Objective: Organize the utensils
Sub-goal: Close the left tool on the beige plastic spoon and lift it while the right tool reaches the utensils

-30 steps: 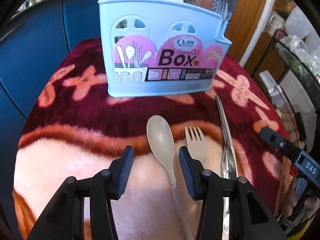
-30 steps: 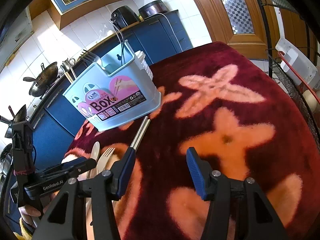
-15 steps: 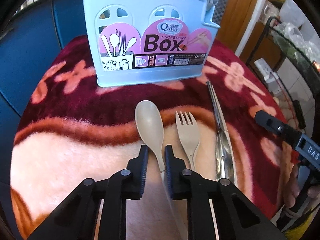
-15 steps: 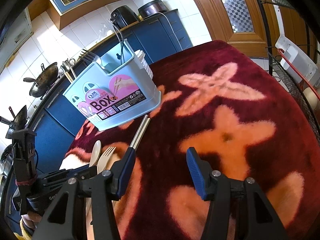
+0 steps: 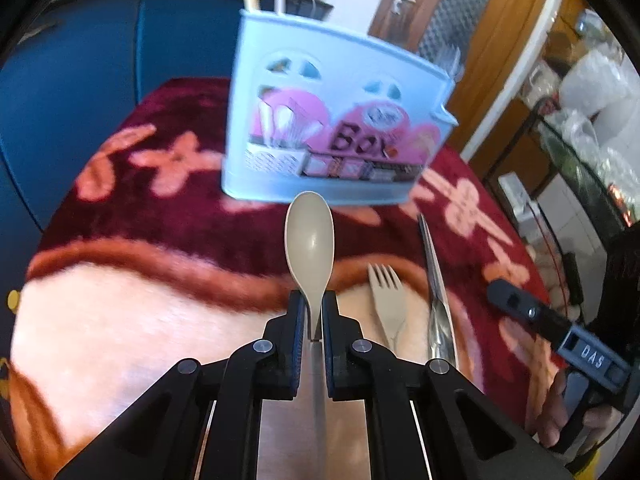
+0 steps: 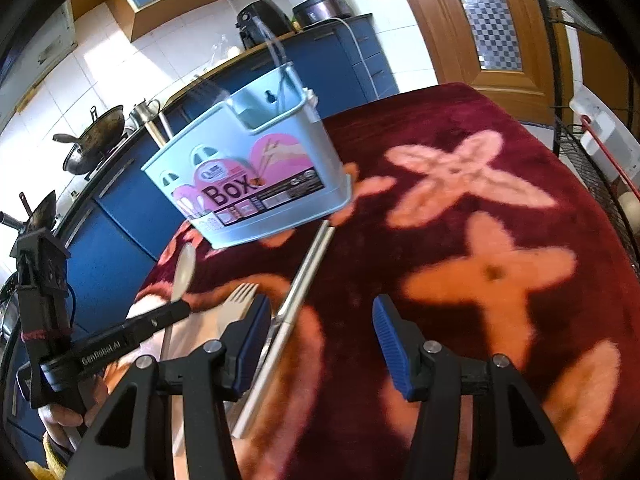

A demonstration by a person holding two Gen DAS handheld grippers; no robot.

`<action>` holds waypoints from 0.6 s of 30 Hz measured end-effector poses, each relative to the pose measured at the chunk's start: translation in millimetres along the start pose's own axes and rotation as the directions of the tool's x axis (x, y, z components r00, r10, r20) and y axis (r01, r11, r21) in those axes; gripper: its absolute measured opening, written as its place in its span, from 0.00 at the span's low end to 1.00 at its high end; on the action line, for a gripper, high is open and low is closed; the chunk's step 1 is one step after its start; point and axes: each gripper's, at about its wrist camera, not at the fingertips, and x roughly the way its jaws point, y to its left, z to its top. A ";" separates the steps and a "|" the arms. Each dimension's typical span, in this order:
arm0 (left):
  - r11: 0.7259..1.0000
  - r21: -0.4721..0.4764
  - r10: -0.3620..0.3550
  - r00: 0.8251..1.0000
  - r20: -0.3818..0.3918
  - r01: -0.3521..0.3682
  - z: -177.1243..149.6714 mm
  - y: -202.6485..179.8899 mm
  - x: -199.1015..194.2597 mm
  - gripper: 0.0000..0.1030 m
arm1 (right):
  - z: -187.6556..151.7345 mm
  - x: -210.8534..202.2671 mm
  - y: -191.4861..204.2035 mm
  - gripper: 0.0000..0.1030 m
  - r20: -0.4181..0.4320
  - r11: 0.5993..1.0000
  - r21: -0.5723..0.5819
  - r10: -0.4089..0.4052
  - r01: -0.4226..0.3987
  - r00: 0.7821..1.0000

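One spoon (image 5: 309, 240) is clamped in the left gripper (image 5: 314, 316); right gripper (image 6: 320, 344) gapes. Best lift it upright, handle-first into the box (image 5: 332, 128).

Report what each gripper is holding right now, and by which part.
The left gripper is shut on the beige spoon, gripping its handle just below the bowl. The right gripper is open and holds nothing.

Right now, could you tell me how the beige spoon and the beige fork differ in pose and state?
The spoon is clamped by its handle in the left claw; the fork lies free on the blanket. The spoon has a rounded bowl; the fork has tines. Both are beige and point toward the blue box.
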 end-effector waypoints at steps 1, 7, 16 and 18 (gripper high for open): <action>1.000 -0.003 0.007 1.000 0.011 -0.006 1.2 1.9 -2.0 0.08 | -0.2 1.1 3.8 0.55 -0.003 1.000 -0.007 0.000 0.000 1.000; 0.999 -0.026 0.035 0.996 0.086 -0.033 4.9 21.5 -22.9 0.08 | -1.6 10.3 27.1 0.55 -0.034 0.999 -0.036 0.014 -0.015 0.999; 0.997 -0.059 0.065 0.983 0.170 -0.056 0.2 41.5 -45.9 0.08 | -6.7 28.9 63.0 0.55 -0.091 0.995 -0.083 0.039 -0.047 0.995; 0.997 -0.064 0.062 0.981 0.181 -0.051 -2.1 45.2 -50.3 0.08 | -7.2 34.0 68.7 0.55 -0.105 0.995 -0.090 0.040 -0.049 0.994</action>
